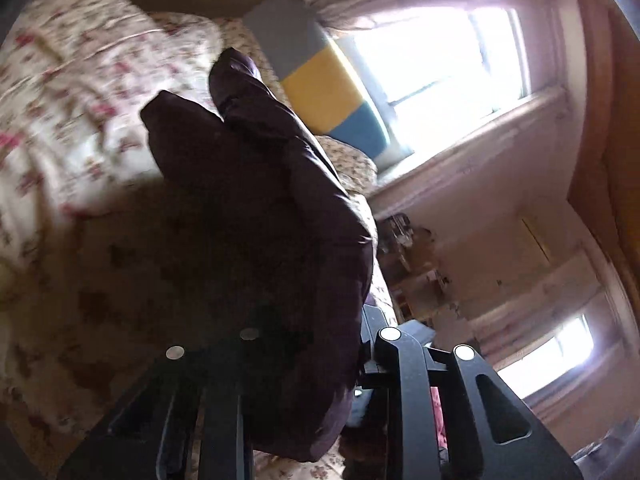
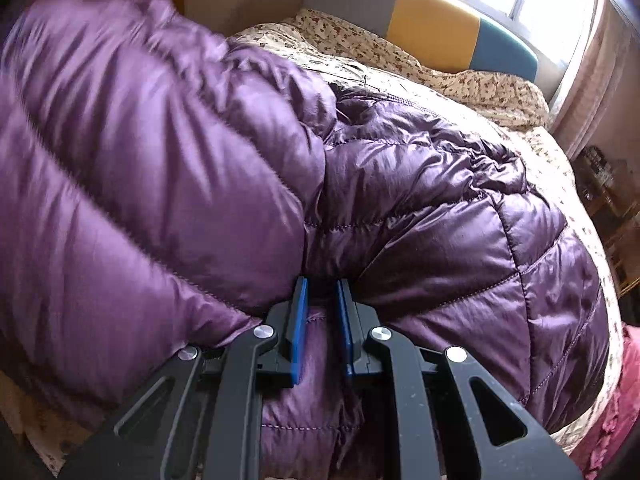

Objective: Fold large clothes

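Note:
A large purple quilted down jacket [image 2: 420, 208] lies spread on the bed, with a puffy part raised and blurred at the left of the right wrist view. My right gripper [image 2: 322, 320] is shut on a fold of the jacket, its blue pads pressing the fabric between them. In the left wrist view a dark purple part of the jacket [image 1: 264, 208] hangs in front of the lens. My left gripper [image 1: 320, 344] is shut on this part; its fingertips are hidden by the fabric.
The bed has a floral cover [image 2: 460, 76] and a grey, yellow and blue headboard [image 2: 432, 28]. A bright window [image 1: 432, 60] is behind it. Shelves with small items [image 2: 604, 188] stand at the right. A pink-red cloth [image 2: 612, 412] lies at the bed's right edge.

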The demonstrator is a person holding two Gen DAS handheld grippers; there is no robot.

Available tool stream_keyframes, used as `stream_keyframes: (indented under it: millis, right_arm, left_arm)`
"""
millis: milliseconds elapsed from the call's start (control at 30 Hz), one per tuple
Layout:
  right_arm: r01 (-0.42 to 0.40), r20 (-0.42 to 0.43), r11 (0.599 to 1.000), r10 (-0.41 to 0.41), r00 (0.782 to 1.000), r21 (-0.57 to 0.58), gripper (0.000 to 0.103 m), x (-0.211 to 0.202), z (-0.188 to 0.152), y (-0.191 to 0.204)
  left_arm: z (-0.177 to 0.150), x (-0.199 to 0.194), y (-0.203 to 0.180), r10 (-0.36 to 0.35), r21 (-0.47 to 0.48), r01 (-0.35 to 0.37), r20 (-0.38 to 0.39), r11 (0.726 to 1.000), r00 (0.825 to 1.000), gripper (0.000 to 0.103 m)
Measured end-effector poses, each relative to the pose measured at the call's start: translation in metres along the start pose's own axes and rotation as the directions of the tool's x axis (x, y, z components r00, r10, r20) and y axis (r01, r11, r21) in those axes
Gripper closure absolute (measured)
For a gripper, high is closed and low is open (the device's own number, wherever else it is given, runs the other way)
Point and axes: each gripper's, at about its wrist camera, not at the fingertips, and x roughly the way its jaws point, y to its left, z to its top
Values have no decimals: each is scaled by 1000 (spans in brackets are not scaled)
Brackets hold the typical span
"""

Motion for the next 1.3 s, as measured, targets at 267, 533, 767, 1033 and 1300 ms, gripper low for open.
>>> stream_keyframes:
  millis: [267,533,767,1033,1300]
  right_arm:
    - [-44,-5,999,44,999,21,90,-5,2,-11]
    - [-24,24,995,22,999,100,77,-46,-1,-58]
    - [113,9,972,-117,993,208,67,-71,-9,-125]
    - [273,-83,906,-260,962,324,67,-73,-37,-206]
    - [349,-157,871,-313,937,345,65,-66,-59,-257]
  left_arm:
    - [15,55,-41,-45,100,53,-85,994,995,80]
    - [17,99,-74,-45,158,67,-142,985,989,80]
    - [13,146,-96,-3,217,52,-223,975,975,80]
    - [9,213,-112,99,260,-18,-300,965,949,80]
    - [-13,279,-120,215,327,-90,-372,941,903,80]
